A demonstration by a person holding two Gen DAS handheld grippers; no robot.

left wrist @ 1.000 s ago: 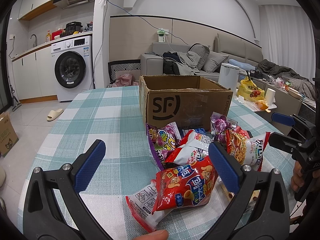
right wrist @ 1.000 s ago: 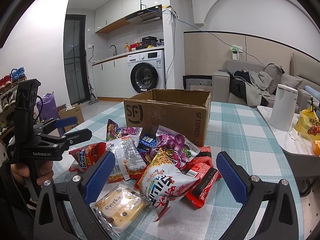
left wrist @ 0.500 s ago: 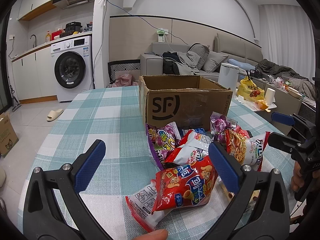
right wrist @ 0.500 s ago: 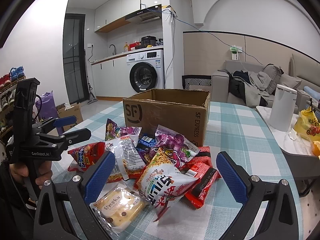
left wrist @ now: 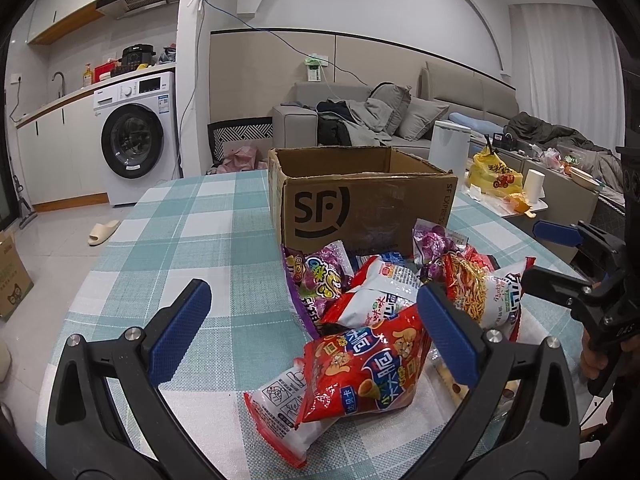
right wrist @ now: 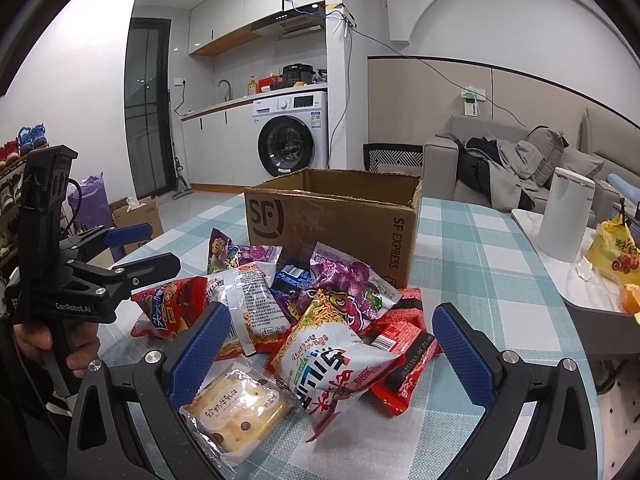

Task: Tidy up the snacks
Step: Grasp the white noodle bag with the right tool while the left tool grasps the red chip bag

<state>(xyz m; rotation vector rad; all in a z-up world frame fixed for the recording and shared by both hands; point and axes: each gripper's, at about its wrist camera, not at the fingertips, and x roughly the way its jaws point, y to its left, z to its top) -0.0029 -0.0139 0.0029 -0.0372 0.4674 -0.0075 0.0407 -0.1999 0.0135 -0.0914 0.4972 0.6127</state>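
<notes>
Several snack bags lie heaped on the checked tablecloth before an open cardboard box [left wrist: 360, 200] [right wrist: 332, 216]. Nearest the left gripper [left wrist: 316, 332] is a red chip bag [left wrist: 364, 368]; that gripper hangs open above it, holding nothing. The right gripper [right wrist: 332, 344] is open too, over a white-and-red noodle snack bag [right wrist: 332, 356] and a clear cracker pack [right wrist: 236, 404]. Purple bags [right wrist: 348, 284] and a white bag [right wrist: 252, 300] sit closer to the box. Each gripper shows in the other's view, held by a hand: the right gripper [left wrist: 560, 256] and the left gripper [right wrist: 136, 252].
The tablecloth [left wrist: 192, 240] stretches bare to the left of the box. A white bin [right wrist: 566, 216] and a yellow bag [right wrist: 616, 252] stand on a side table to the right. A washing machine [left wrist: 136, 140] and a sofa [left wrist: 360, 120] are behind.
</notes>
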